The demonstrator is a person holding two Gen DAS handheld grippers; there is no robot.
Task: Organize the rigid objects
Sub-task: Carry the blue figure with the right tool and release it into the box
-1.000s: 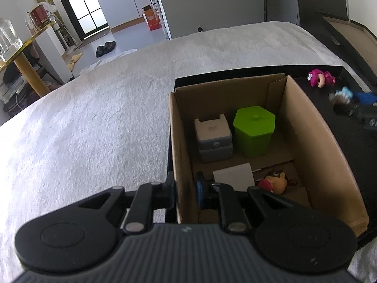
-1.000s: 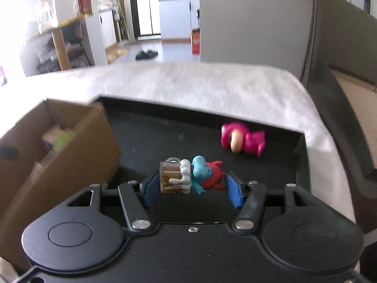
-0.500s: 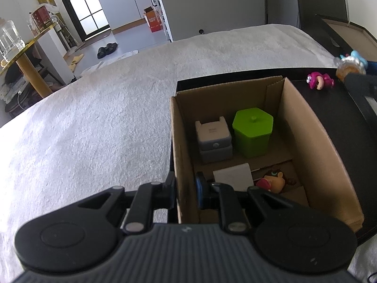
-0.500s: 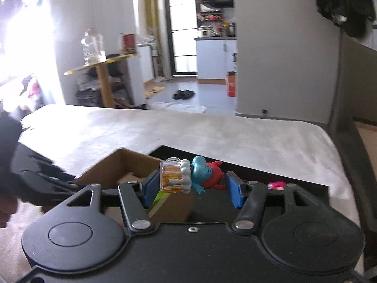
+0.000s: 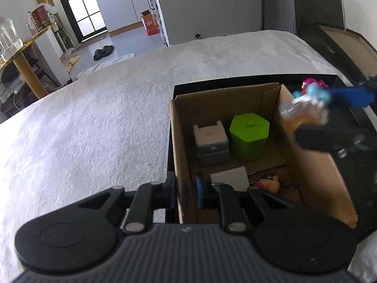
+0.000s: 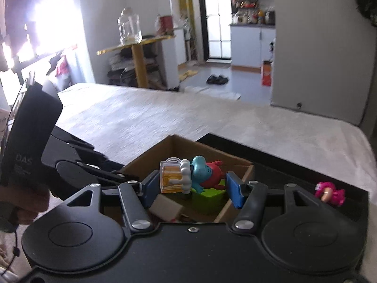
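My left gripper (image 5: 186,191) is shut on the near left wall of an open cardboard box (image 5: 181,155). Inside the box stand a green hexagonal container (image 5: 249,136), a grey stacked case (image 5: 211,143), a white card (image 5: 229,179) and a small orange-faced toy (image 5: 268,184). My right gripper (image 6: 192,187) is shut on a blue figurine with a yellow mug (image 6: 188,176) and hovers over the box's far right wall; the figurine (image 5: 306,103) looks blurred in the left wrist view. A pink figurine (image 6: 329,193) lies on the black tray (image 6: 306,176).
The box and tray rest on a white textured cover (image 5: 94,118). A dark open case (image 5: 341,40) stands at the far right. In the right wrist view the left gripper's body (image 6: 35,141) and a hand (image 6: 21,202) fill the left side.
My right gripper has lifted the blue figurine off the black tray and carried it left, to above the cardboard box. The left gripper has kept its hold on the box wall.
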